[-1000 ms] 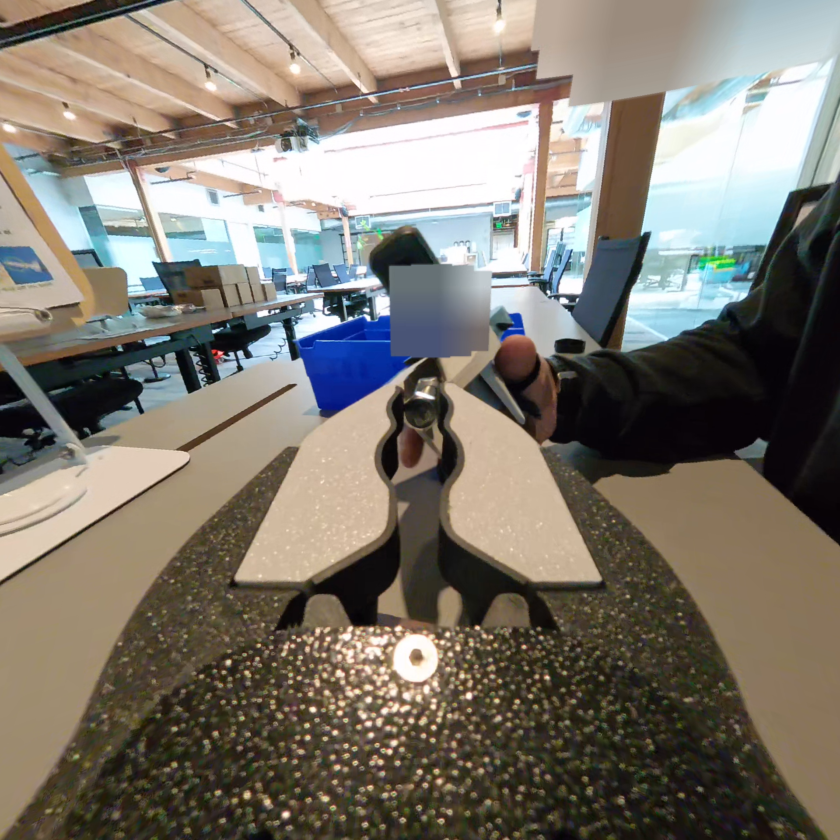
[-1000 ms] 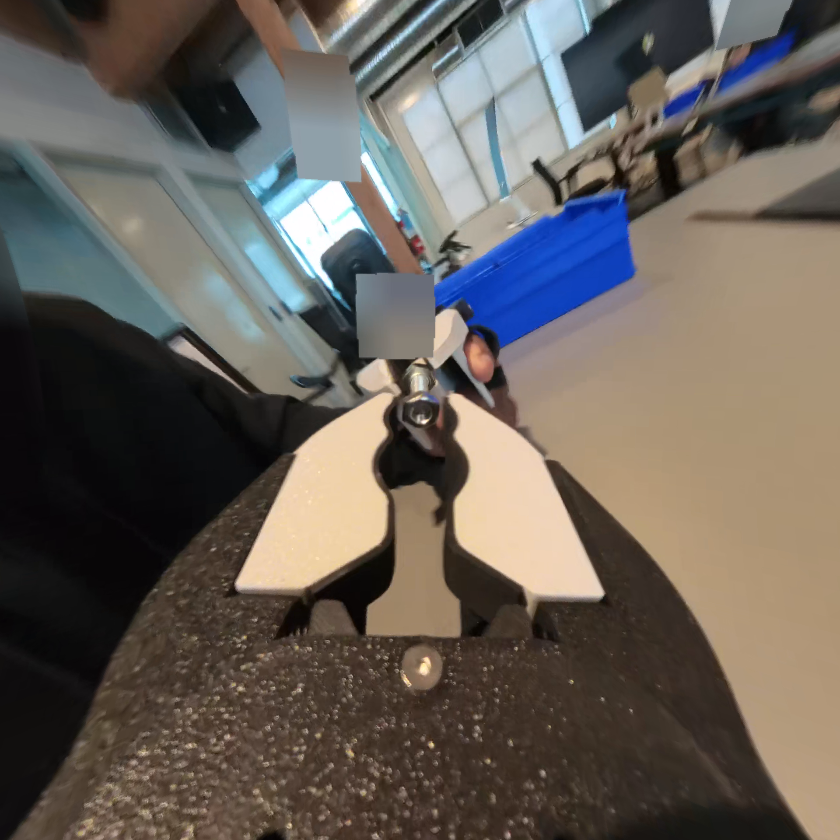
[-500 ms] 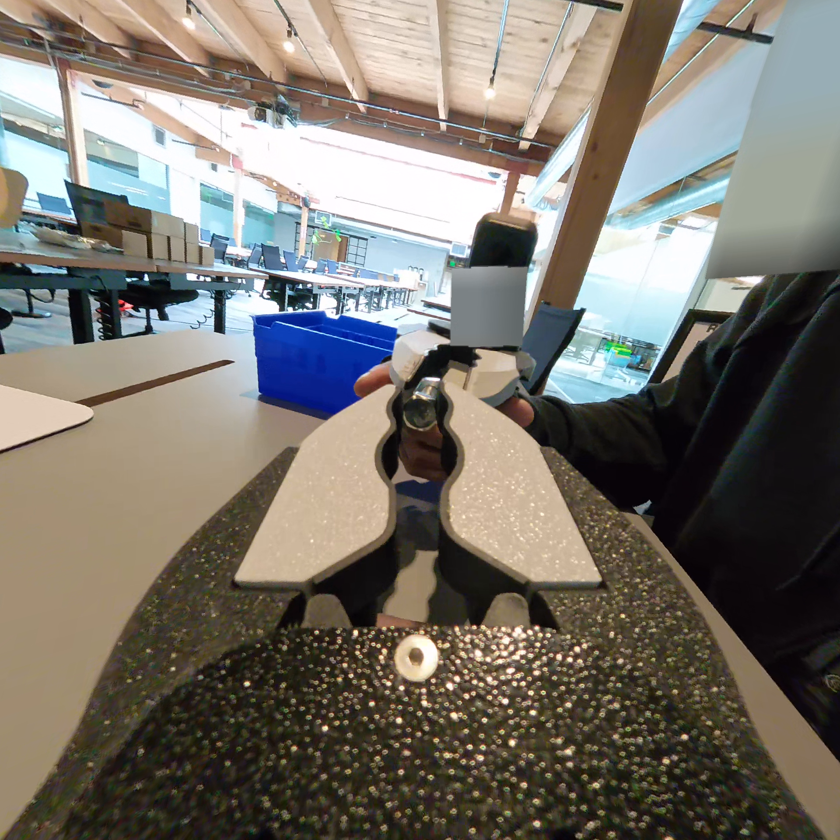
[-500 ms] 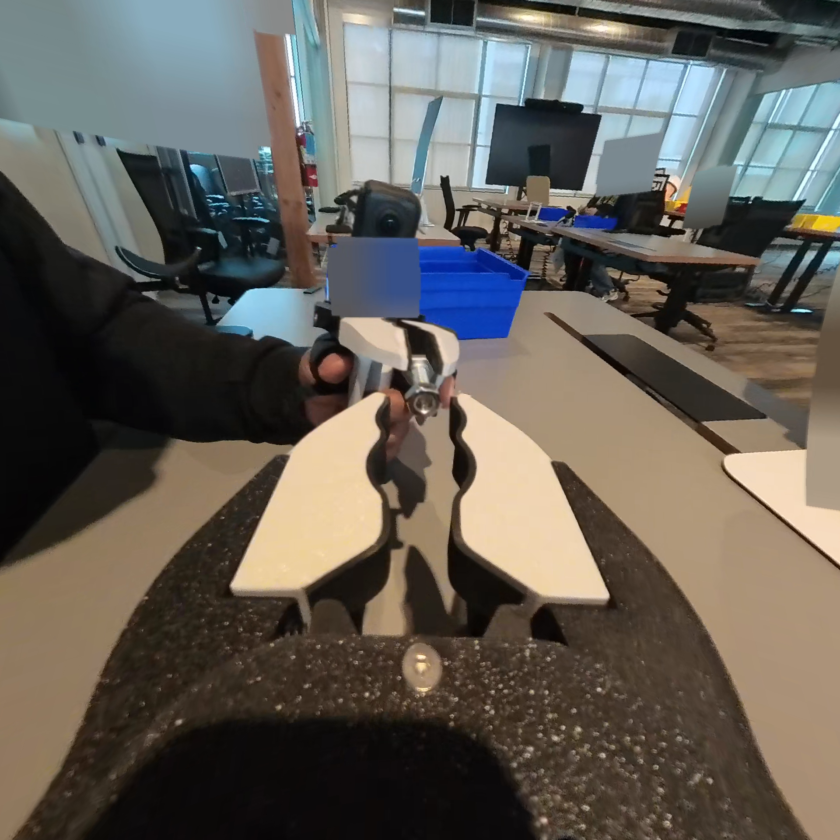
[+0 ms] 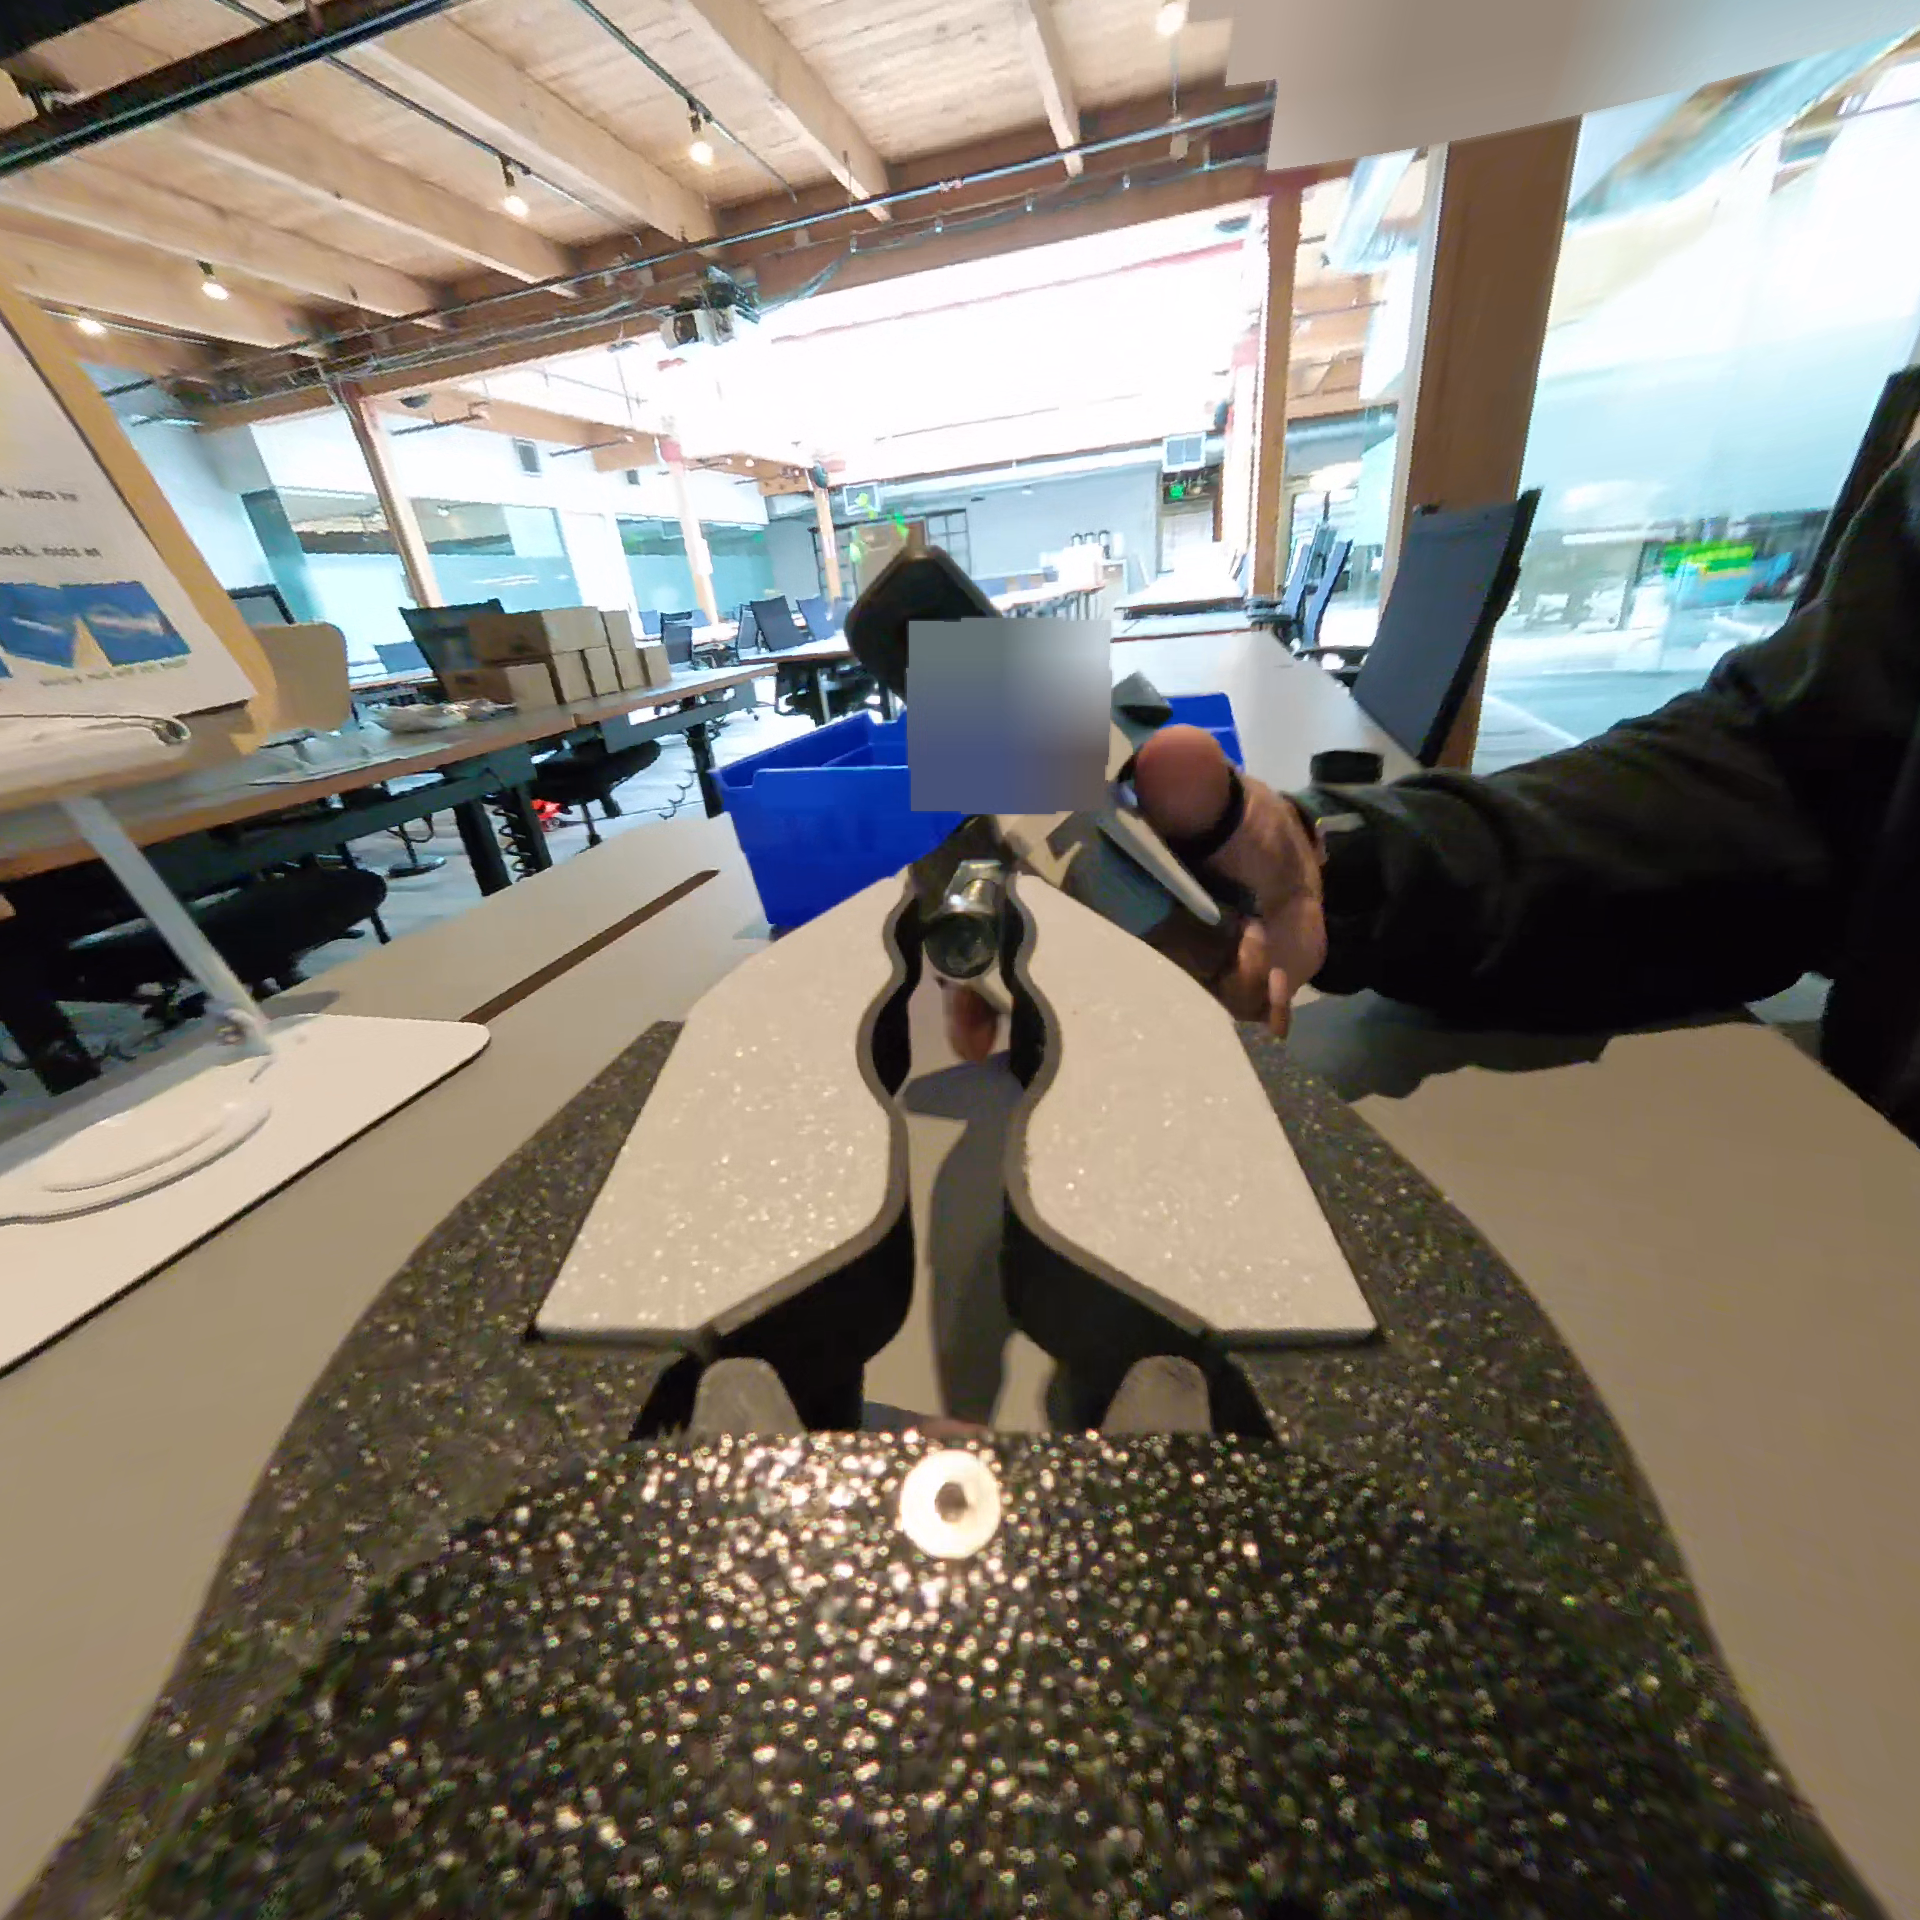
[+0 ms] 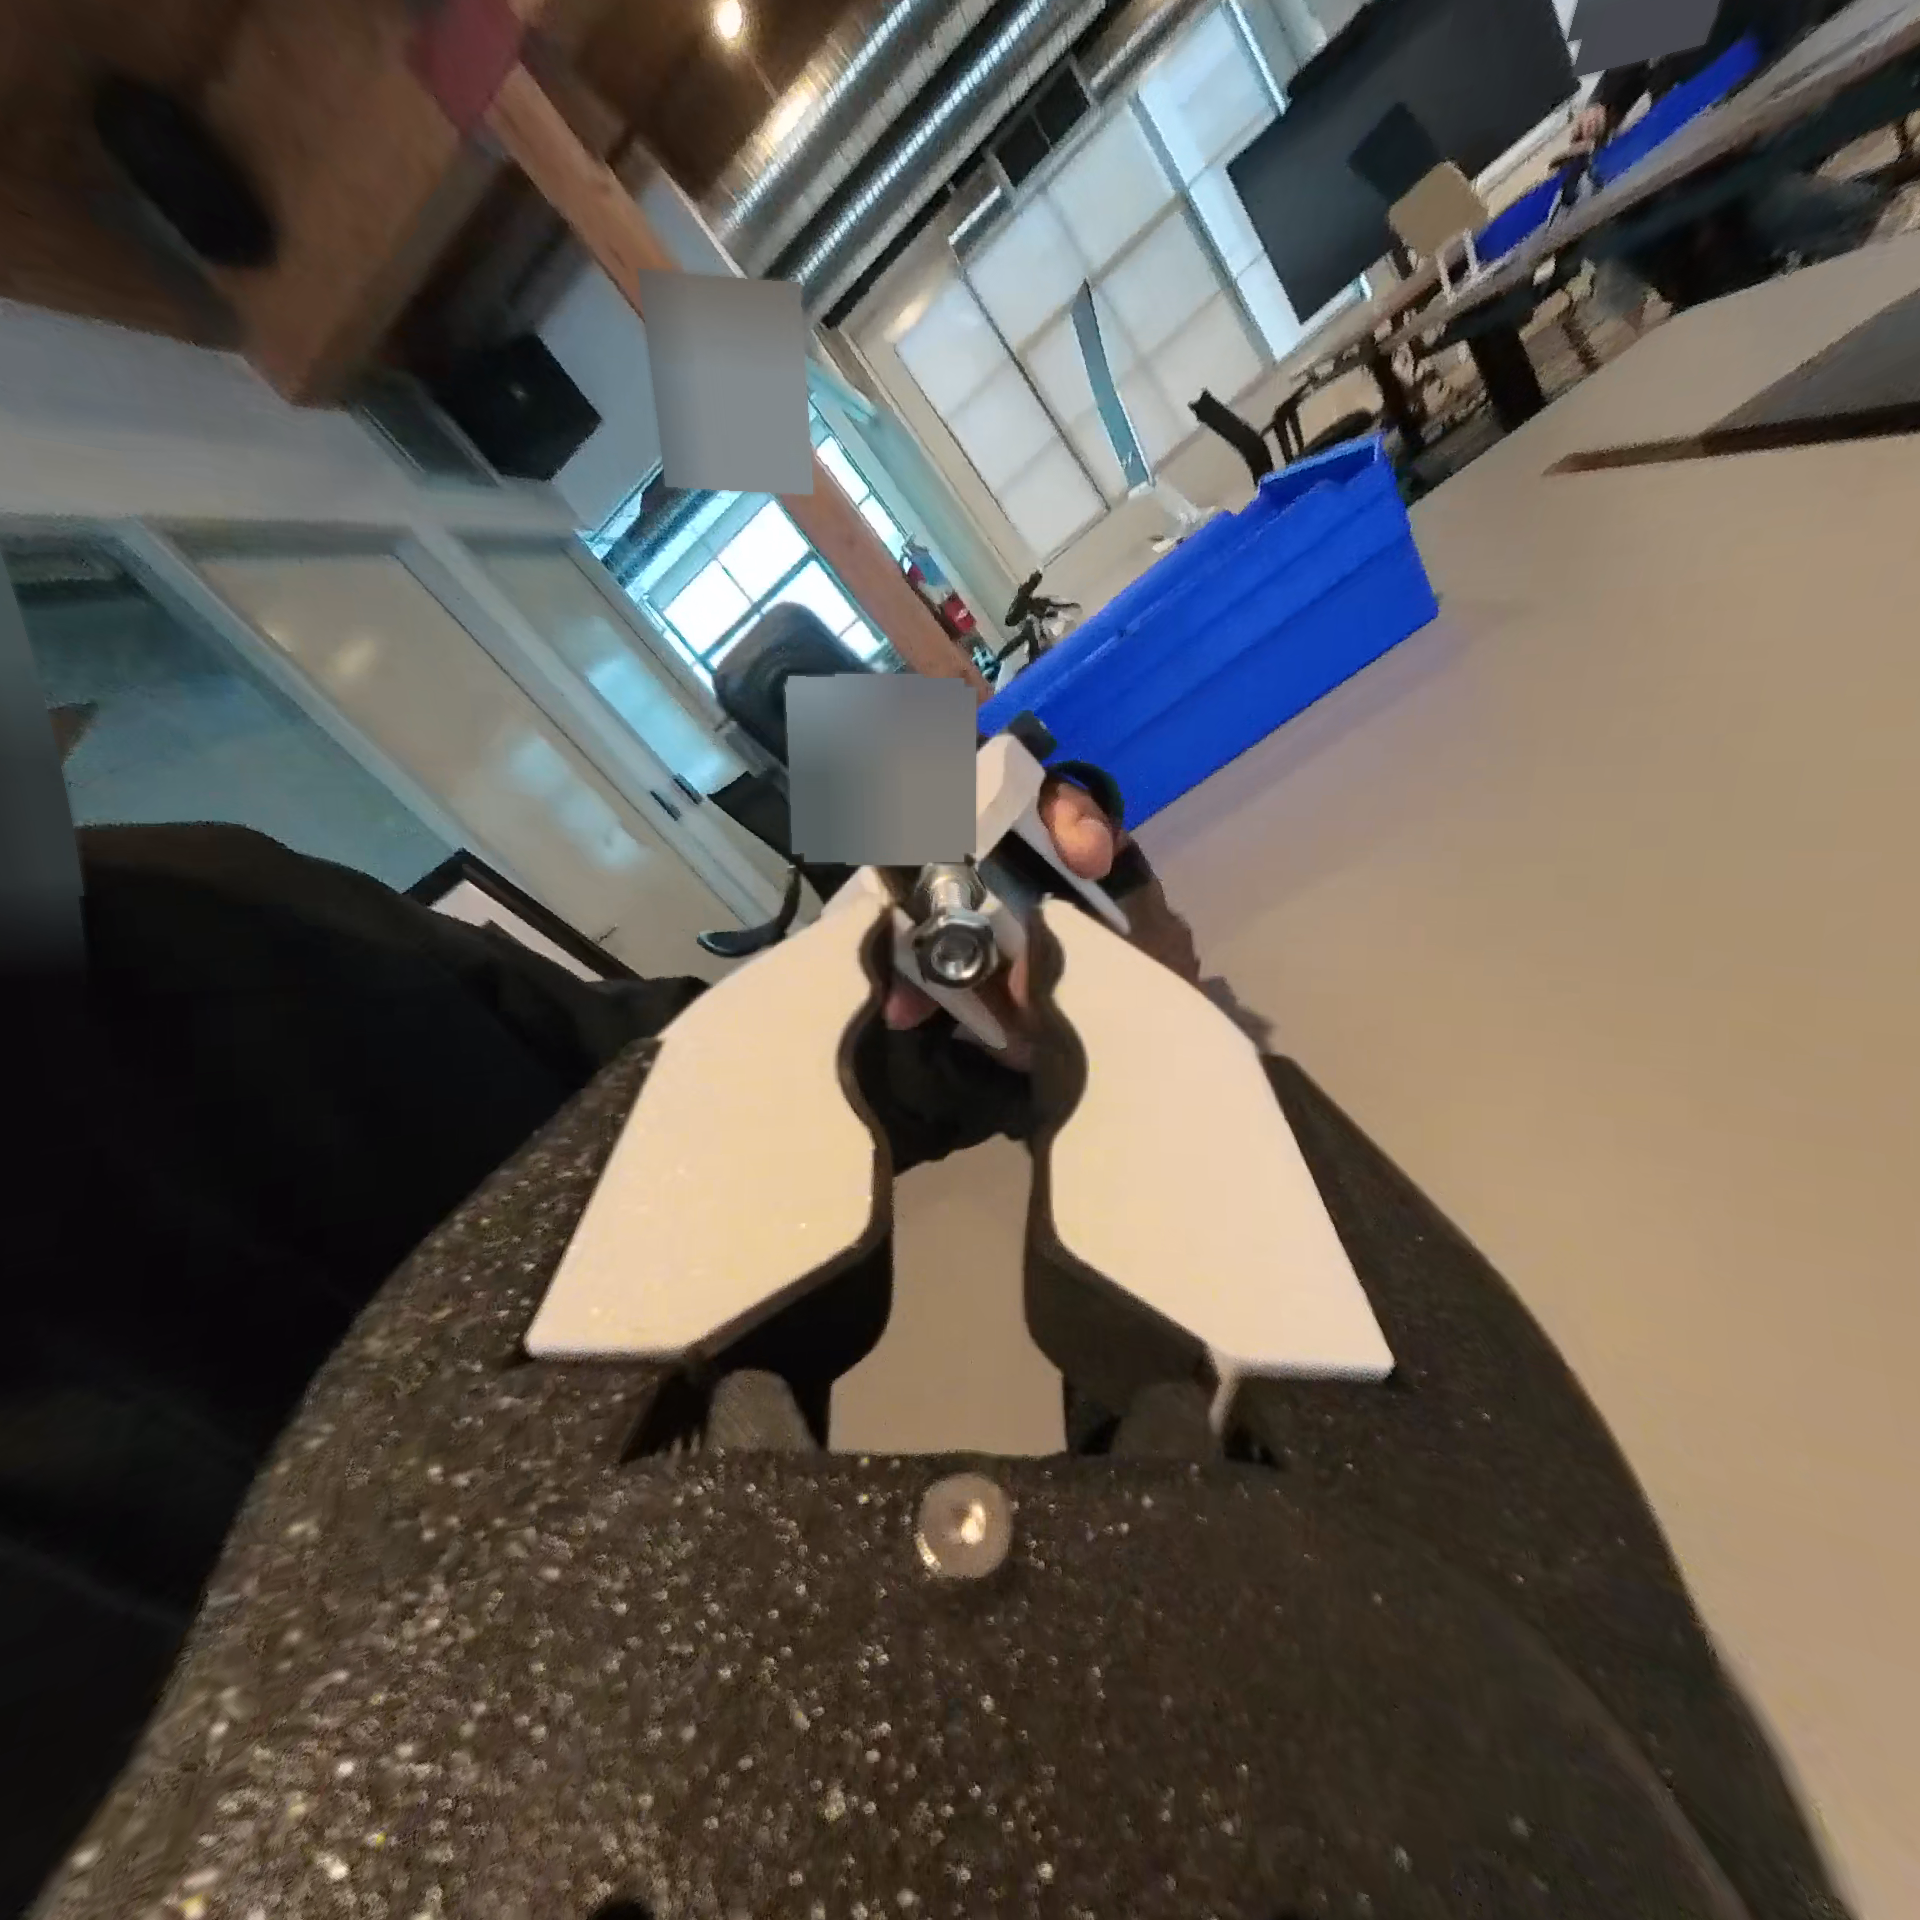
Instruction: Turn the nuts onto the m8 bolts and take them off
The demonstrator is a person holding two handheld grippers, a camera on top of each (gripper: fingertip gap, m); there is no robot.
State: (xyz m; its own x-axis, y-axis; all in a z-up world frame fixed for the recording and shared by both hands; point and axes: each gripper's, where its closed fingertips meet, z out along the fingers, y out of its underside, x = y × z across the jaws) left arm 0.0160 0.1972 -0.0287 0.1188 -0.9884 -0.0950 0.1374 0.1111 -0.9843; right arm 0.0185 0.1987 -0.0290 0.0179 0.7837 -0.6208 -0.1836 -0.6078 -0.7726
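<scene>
Open office, grey desk (image 5: 1558, 1299). Bolt (image 5: 961, 920) held mid-air btwn both grippers, long axis along line tip-to-tip. Left gripper (image 5: 958, 925) fingers clenched on bolt head; right gripper (image 6: 951, 951) fingers grasping nut (image 6: 954, 948), coaxial.

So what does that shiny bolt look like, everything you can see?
The bolt is silvery metal, small, held up in the air over the grey table, not lying on it. A six-sided nut sits on its near end in the right wrist view, with the shank running away behind it. Both claws meet on it: the right claw and the left claw close around its ends.
</scene>
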